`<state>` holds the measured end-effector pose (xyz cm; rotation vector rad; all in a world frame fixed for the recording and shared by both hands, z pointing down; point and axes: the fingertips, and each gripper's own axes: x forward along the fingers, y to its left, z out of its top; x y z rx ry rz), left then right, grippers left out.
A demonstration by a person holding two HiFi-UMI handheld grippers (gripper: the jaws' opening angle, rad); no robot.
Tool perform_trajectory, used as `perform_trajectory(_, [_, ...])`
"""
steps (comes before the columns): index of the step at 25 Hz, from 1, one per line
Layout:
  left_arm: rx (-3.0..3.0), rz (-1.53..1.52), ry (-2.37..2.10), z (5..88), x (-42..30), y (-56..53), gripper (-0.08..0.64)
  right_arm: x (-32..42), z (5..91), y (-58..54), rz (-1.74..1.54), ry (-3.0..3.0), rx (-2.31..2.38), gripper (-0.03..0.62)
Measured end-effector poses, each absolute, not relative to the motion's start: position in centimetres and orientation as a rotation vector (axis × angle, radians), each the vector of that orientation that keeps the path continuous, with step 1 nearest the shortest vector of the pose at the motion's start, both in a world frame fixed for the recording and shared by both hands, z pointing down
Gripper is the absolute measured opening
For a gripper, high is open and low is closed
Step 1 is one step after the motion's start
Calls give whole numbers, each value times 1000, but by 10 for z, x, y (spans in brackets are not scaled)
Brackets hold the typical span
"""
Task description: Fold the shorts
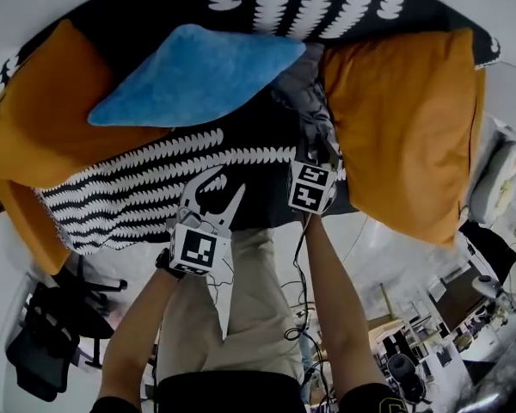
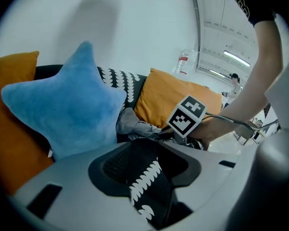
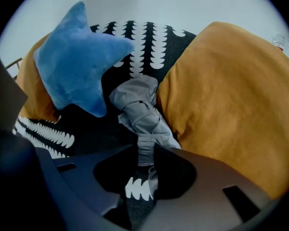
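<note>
Background is a white wall behind a black cover with white leaf print (image 1: pixel 155 188), which carries two orange pillows (image 1: pixel 404 119) (image 1: pixel 43 110) and a blue star cushion (image 1: pixel 198 71). The grey shorts (image 3: pixel 142 109) lie crumpled on the cover, between the star cushion and the right-hand orange pillow and touching that pillow. The right tool (image 3: pixel 145 160) points steeply down at the near end of the shorts, its jaws nearly together and pinching a strip of the grey fabric. The left tool (image 1: pixel 213 198) is well apart from the shorts, low over the printed cover. Its jaws stand partly apart, with only cover fabric showing between them and nothing gripped.
</note>
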<state>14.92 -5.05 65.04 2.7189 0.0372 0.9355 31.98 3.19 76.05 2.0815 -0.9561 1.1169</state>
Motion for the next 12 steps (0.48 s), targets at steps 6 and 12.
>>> perform_trajectory(6, [2761, 901, 124, 571, 156, -45, 179, 307, 645, 37, 1101, -1044, 2098, 117])
perform_trajectory(12, [2809, 868, 132, 468, 128, -57, 179, 291, 488, 30, 1038, -1089, 2262, 117])
